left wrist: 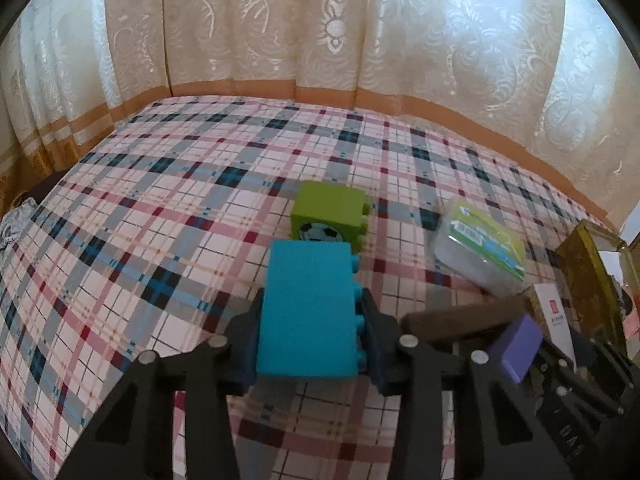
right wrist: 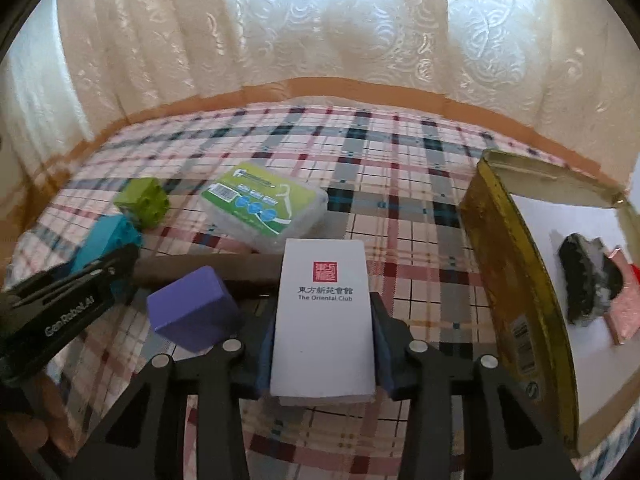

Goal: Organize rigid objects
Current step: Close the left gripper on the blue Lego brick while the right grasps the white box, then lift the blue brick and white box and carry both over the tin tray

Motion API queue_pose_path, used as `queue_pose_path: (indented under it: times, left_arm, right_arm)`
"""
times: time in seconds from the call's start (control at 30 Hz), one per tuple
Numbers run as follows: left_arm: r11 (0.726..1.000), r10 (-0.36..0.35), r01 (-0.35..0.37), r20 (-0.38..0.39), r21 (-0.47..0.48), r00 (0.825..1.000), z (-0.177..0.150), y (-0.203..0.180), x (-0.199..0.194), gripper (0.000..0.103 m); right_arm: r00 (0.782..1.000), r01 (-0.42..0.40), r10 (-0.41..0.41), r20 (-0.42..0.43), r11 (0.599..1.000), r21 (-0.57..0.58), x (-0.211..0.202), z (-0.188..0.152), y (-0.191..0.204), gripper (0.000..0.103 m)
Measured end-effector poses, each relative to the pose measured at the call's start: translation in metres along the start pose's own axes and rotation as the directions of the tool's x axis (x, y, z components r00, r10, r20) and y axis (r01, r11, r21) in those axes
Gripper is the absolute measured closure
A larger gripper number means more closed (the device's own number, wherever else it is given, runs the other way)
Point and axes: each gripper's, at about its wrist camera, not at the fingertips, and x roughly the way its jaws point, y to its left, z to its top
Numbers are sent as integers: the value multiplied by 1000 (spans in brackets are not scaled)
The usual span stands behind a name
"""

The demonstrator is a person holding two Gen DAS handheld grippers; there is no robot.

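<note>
My left gripper (left wrist: pixel 311 300) is shut on a blue toy brick (left wrist: pixel 308 320), its pads pressing on both of the brick's sides just above the plaid cloth. A green brick (left wrist: pixel 328 212) with a football picture lies right behind it. In the right wrist view my right gripper (right wrist: pixel 324 320) is shut on a white card box (right wrist: pixel 324 340) printed "The Oriental Club". A purple block (right wrist: pixel 192 312) lies just left of that box. An open gold tin (right wrist: pixel 516 280) stands to its right.
A clear floss-pick box (right wrist: pixel 264 208) with a green label lies mid-table. A dark brown bar (right wrist: pixel 200 268) lies across behind the purple block. The tin holds a black lump (right wrist: pixel 588 284) and a pink item (right wrist: pixel 624 308). Patterned curtains hang behind the table's far edge.
</note>
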Motion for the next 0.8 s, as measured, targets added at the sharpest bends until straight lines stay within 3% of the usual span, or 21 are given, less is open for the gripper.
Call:
queue_pose_path:
  times: [0.13, 0.23, 0.4, 0.53, 0.7, 0.8]
  left_arm:
    - [999, -12, 14, 62, -32, 998, -2, 6, -13, 62]
    - [999, -3, 9, 132, -46, 991, -4, 10, -26, 62]
    - [998, 30, -16, 258, -57, 966, -8, 13, -50, 62]
    - [997, 43, -20, 338, -71, 940, -11, 14, -65, 62]
    - [997, 50, -26, 390, -67, 920, -14, 10, -74, 62]
    - [998, 41, -21, 391, -56, 919, -15, 3, -74, 62]
  right_arm:
    - [993, -120, 119, 28, 992, 42, -8, -4, -22, 60]
    - [982, -165, 162, 93, 986, 22, -21, -6, -26, 60]
    - [945, -210, 215, 247, 977, -50, -58, -9, -24, 60]
    - [918, -201, 213, 334, 977, -72, -76, -10, -22, 60]
    - [905, -142, 162, 395, 987, -80, -89, -13, -23, 60]
    - [898, -108, 140, 417, 989, -99, -94, -16, -23, 60]
